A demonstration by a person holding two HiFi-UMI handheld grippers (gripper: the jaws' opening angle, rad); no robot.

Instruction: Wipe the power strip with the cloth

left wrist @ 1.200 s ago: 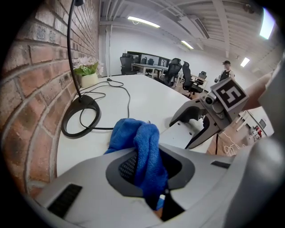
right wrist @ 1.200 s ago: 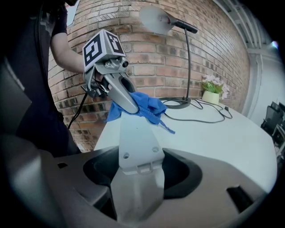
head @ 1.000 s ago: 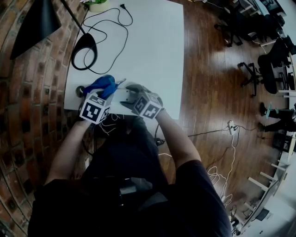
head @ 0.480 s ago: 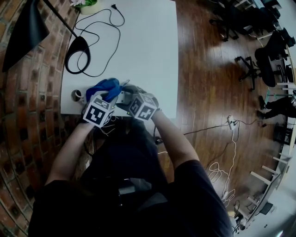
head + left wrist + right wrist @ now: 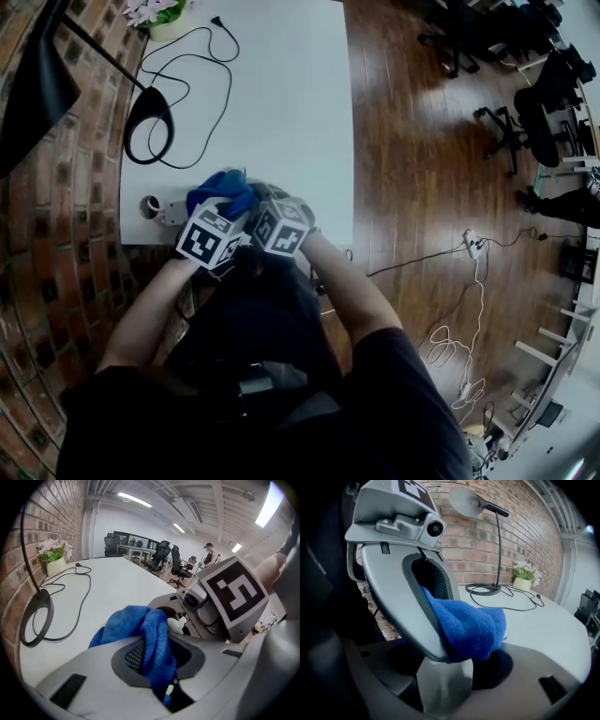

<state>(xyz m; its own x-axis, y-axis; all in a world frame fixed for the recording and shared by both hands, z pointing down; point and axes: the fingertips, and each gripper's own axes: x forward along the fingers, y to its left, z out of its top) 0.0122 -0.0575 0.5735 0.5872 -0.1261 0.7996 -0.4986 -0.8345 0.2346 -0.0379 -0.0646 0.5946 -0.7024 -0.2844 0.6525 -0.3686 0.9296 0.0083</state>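
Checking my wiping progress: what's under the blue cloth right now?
The pale power strip sits under the cloth, gripped by the right tongs. Only its lower part shows. The cloth covers its top, so no sockets can be seen.

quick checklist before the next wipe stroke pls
1. Blue fluffy cloth pinched in the left tool: ok, it is bunched between the pads.
2. Pale grey plastic power strip between the jaws of the right tool: ok, it looks clamped.
3. Cloth in contact with the strip: ok, it drapes over the strip's top in the right gripper view.
4. Strip unplugged: cannot tell, its cord and plug are hidden.
5. Thin black cable on the white table out of the stroke's way: ok, it lies well beyond both tools.
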